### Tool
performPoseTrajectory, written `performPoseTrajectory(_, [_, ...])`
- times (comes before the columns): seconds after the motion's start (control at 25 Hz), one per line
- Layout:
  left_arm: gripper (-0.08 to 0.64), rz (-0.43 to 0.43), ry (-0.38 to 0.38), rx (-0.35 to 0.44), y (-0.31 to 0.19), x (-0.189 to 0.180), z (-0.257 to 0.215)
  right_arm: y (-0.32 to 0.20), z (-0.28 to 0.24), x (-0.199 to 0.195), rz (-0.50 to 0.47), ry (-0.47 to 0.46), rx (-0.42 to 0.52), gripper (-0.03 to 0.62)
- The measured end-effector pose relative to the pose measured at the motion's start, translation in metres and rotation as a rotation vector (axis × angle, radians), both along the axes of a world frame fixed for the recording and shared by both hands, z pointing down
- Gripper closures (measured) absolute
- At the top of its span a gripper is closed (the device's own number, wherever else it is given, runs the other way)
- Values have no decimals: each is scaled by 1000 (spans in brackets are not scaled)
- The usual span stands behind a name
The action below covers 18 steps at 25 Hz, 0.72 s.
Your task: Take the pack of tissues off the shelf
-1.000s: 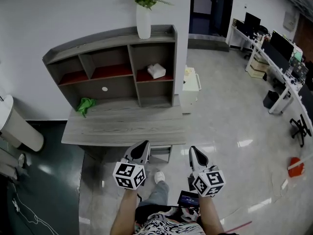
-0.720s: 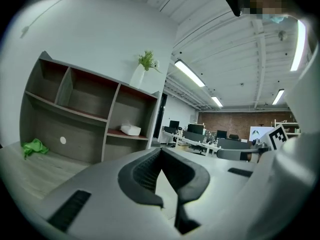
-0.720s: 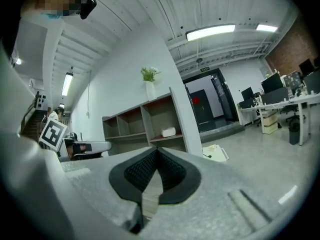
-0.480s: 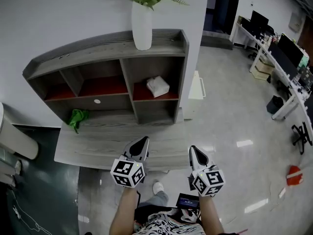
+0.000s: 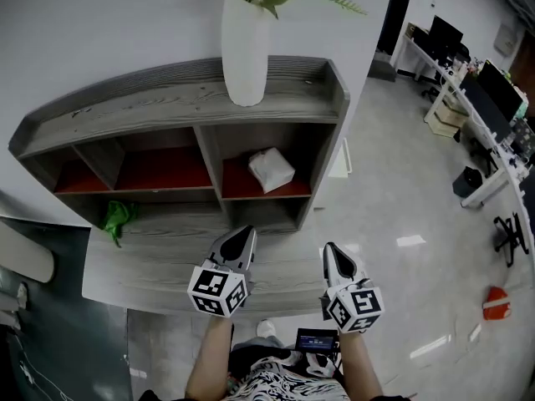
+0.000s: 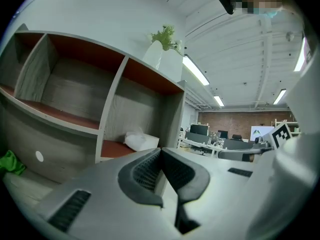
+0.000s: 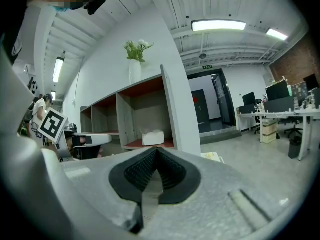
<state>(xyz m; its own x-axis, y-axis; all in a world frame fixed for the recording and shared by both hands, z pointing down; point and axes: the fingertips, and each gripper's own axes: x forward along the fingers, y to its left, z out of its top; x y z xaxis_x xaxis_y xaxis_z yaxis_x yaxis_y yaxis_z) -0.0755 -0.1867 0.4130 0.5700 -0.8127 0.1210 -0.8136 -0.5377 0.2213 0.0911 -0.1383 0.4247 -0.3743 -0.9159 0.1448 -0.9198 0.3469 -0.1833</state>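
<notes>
The white pack of tissues (image 5: 271, 170) lies on the red shelf board in the right-hand compartment of the grey wooden shelf unit (image 5: 175, 107). It also shows in the left gripper view as a tissue pack (image 6: 141, 141) and in the right gripper view as a tissue pack (image 7: 152, 137). My left gripper (image 5: 242, 239) is shut and empty, held over the desk's front part, short of the shelf. My right gripper (image 5: 332, 251) is shut and empty too, near the desk's right front corner. Both point toward the shelf, well apart from the pack.
A white vase with green plants (image 5: 245, 47) stands on the shelf top. A green cloth (image 5: 117, 218) lies on the desk (image 5: 150, 266) at left. Office desks with monitors (image 5: 489, 82) line the far right. A red object (image 5: 496, 303) lies on the glossy floor.
Both grippers and the camera have come closer to the shelf; the shelf unit and tissue pack look larger and nearer. The jaws stayed shut.
</notes>
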Motion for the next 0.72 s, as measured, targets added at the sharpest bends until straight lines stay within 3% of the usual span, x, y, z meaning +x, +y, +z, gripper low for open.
performPoseTrajectory(0.44, [552,4,1,0,-26,5,6,-18,8,10,48,1,-17,589])
performPoseTrajectory(0.72, [552,-26,-13,15,-40,4,0,-39,-5,4,8,5,22,589])
